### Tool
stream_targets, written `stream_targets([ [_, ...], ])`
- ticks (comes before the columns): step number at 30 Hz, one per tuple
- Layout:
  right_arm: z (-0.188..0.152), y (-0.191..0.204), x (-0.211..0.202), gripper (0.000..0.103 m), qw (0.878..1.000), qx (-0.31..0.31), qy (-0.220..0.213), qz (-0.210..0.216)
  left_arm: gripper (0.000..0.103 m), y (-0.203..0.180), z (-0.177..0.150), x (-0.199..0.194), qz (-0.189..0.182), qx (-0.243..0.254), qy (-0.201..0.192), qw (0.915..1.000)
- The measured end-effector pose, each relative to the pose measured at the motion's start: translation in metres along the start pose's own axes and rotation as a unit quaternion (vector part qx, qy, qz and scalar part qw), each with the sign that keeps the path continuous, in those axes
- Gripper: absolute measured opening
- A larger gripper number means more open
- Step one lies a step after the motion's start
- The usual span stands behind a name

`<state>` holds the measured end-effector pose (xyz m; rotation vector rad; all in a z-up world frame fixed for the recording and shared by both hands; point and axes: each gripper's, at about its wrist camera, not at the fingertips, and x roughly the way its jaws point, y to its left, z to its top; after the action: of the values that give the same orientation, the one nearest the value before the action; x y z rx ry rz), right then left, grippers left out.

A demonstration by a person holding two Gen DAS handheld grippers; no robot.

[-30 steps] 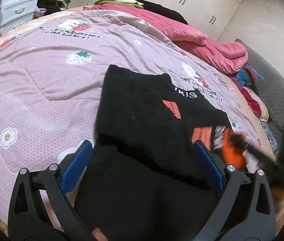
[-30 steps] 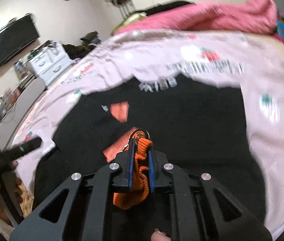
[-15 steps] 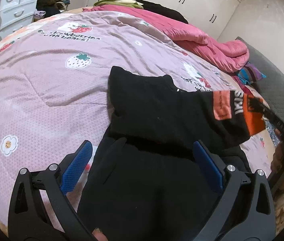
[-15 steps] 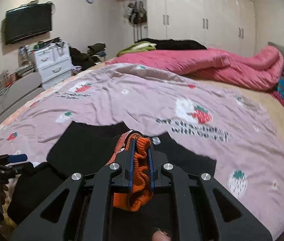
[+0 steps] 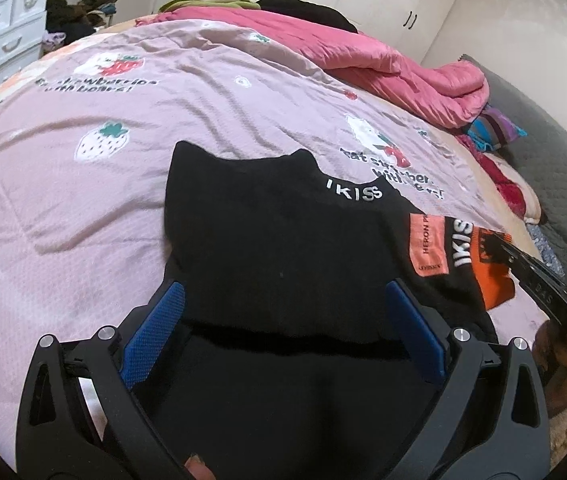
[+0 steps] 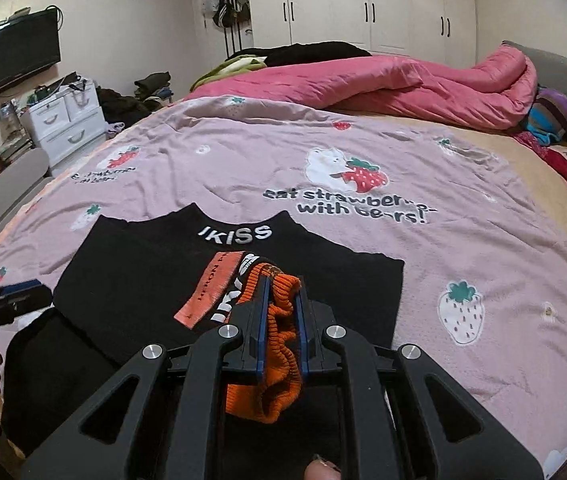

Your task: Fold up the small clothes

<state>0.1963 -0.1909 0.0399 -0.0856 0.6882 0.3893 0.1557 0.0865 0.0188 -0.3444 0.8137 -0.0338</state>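
Note:
A small black sweater (image 5: pixel 279 240) with white "IKISS" lettering lies on the pink strawberry bedsheet (image 5: pixel 83 184), also in the right wrist view (image 6: pixel 155 268). Its sleeve has an orange ribbed cuff (image 6: pixel 279 344) and an orange label (image 6: pixel 211 288). My right gripper (image 6: pixel 281 288) is shut on the cuff and holds the sleeve across the sweater's right side; it shows at the right in the left wrist view (image 5: pixel 523 264). My left gripper (image 5: pixel 283 312) is open and empty, hovering over the sweater's lower part.
A pink quilt (image 6: pixel 383 80) is heaped at the far side of the bed, with dark and green clothes behind it. White drawers (image 6: pixel 63 124) and a wall TV (image 6: pixel 11 56) stand at the left. A grey headboard (image 5: pixel 555 168) is at the right.
My right gripper has carried the sleeve by its orange cuff from over the sweater's middle out to the right and lowered it. The left gripper stayed open in place.

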Motion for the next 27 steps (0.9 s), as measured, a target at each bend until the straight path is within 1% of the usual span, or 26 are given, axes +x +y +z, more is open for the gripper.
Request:
stream_targets([
  [2,-0.001,0.0,0.0,0.011,1.0,0.0,0.003,-0.006,0.094,-0.003,0.003,0.003,0.002,0.003,0.003,1.0],
  [6,-0.002,-0.004,0.003,0.011,1.0,0.011,0.009,-0.005,0.094,-0.01,0.008,0.012,0.0,0.015,0.007,0.9999],
  [10,-0.002,-0.006,0.003,0.012,1.0,0.015,0.01,-0.005,0.093,-0.01,0.01,0.025,-0.017,0.003,0.023,0.9996],
  [12,-0.002,-0.007,0.002,0.012,1.0,0.016,0.011,-0.006,0.091,-0.011,0.011,0.028,-0.012,0.005,0.024,0.9996],
  [15,-0.002,-0.009,0.003,0.013,1.0,0.02,0.014,-0.008,0.088,-0.01,0.012,0.028,-0.017,0.003,0.024,0.9996],
  [16,-0.002,-0.009,0.004,0.013,1.0,0.021,0.016,-0.009,0.086,-0.009,0.012,0.028,-0.018,0.003,0.024,0.9995],
  [19,-0.002,-0.011,0.005,0.013,0.999,0.025,0.018,-0.025,0.083,-0.01,0.013,0.03,-0.016,0.006,0.025,0.9995],
  [21,-0.001,-0.013,0.003,0.013,0.999,0.026,0.013,-0.037,0.077,-0.01,0.013,0.03,-0.015,0.007,0.026,0.9995],
  [22,-0.001,-0.015,0.001,0.013,0.999,0.03,0.009,-0.041,0.073,-0.009,0.013,0.031,-0.017,0.006,0.026,0.9995],
  [23,-0.001,-0.016,0.0,0.013,0.999,0.032,0.007,-0.042,0.068,-0.009,0.014,0.031,-0.019,0.007,0.026,0.9995],
  [25,-0.001,-0.018,-0.001,0.014,0.999,0.035,0.007,-0.038,0.056,-0.009,0.014,0.033,-0.02,0.008,0.027,0.9994],
  [26,-0.001,-0.017,-0.001,0.014,0.999,0.033,0.007,-0.036,0.051,-0.009,0.014,0.034,-0.022,0.01,0.031,0.9992],
  [27,-0.002,-0.015,0.0,0.014,0.999,0.03,0.009,-0.034,0.05,-0.009,0.014,0.036,-0.021,0.012,0.033,0.9992],
])
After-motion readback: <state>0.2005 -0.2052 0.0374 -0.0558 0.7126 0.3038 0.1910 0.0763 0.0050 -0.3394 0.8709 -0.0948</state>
